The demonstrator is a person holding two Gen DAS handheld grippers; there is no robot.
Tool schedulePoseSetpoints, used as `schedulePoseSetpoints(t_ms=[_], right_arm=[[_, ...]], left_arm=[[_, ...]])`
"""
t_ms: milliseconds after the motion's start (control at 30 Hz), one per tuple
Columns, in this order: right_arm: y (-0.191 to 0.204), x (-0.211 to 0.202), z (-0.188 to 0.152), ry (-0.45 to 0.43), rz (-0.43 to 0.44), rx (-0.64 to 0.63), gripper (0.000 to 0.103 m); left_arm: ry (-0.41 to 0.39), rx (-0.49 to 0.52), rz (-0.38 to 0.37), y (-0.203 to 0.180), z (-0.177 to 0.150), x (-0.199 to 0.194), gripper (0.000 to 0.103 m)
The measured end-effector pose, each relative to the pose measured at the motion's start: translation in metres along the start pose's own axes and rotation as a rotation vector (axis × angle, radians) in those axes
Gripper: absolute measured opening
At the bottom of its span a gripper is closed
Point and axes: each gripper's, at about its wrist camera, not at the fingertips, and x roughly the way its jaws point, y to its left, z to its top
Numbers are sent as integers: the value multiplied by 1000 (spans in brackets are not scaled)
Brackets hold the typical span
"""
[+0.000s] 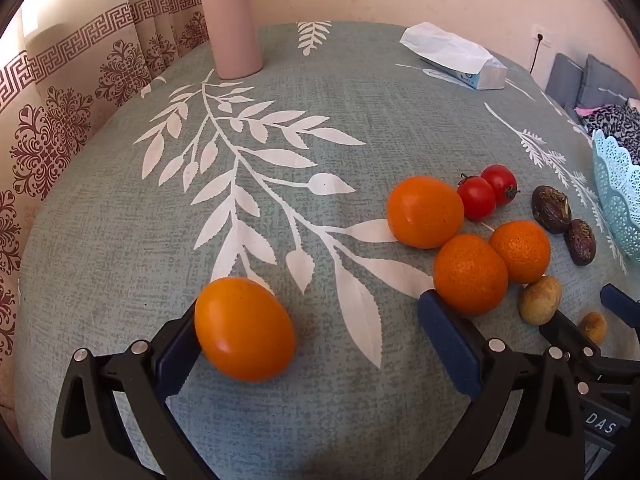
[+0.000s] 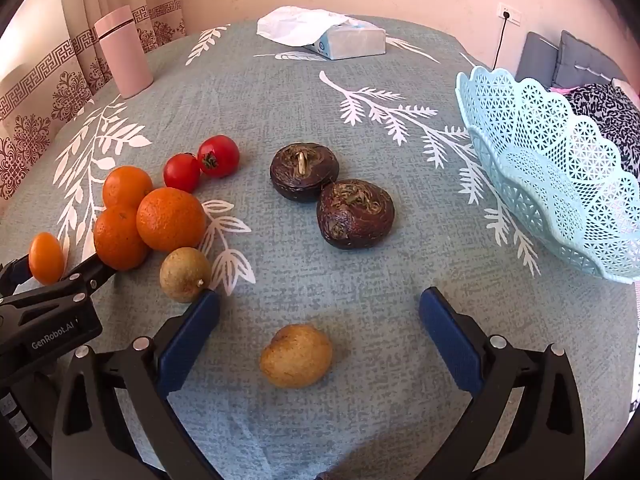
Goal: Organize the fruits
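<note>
The right tool stands wide, its blue pads on either side of a small tan fruit that lies on the tabletop between them, touching neither. The risk here is a lopsided close — one pad could reach the fruit first and push it sideways out of the gap, since it is rounded and rests loose on the cloth. The left pad's tip also sits just beside a second tan fruit, which a careless shift could nudge away.

The left tool is wide as well. A smooth orange fruit rests against its left pad, well apart from the right one, so it is off-centre; closing from here would likely roll it rather than trap it. The right pad's tip is just beside a cluster of three oranges, and a bump there could scatter them toward the two cherry tomatoes.

Farther out lie two dark, wrinkled fruits — touching each other. The pale blue lattice basket, probably the goal, sits at the tabletop's right edge; a heavy drop on its near rim might tip it off.
</note>
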Motion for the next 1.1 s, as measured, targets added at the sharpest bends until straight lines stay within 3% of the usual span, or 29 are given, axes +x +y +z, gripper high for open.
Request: schedulePoseSetpoints(t_ms=[1100], right_arm=[[0, 1, 0, -8, 4, -7, 101]], left_arm=[[-15, -7, -8, -4, -3, -2, 98]])
